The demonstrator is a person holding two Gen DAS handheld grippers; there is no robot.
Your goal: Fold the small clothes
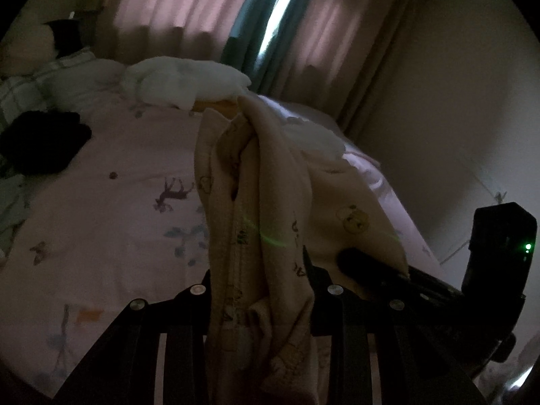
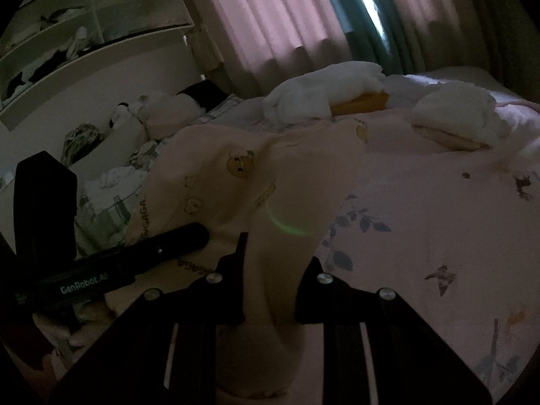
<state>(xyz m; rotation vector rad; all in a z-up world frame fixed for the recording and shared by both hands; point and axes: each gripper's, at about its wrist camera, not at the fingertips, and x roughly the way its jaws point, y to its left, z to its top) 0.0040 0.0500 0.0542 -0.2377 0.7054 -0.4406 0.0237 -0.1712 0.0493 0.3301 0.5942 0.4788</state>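
Observation:
A small cream garment (image 1: pixel 270 182) printed with little bears hangs bunched between my left gripper (image 1: pixel 260 270), whose jaws are shut on its folds. The same garment (image 2: pixel 236 175) stretches across the right wrist view, and my right gripper (image 2: pixel 273 263) is shut on another part of it. It is lifted above the pink printed bedspread (image 1: pixel 118 202). The right gripper's black body (image 1: pixel 405 273) shows at the right of the left wrist view. The left gripper's body (image 2: pixel 118 260) crosses the left of the right wrist view. The garment's lower edges are hidden behind the jaws.
White plush pillows (image 1: pixel 182 81) and a yellow item (image 2: pixel 357 101) lie at the bed's far side. A dark clothing heap (image 1: pixel 44 141) sits at left. Pink curtains (image 2: pixel 270 17) hang behind. A shelf unit (image 2: pixel 84 23) stands far left. The room is dim.

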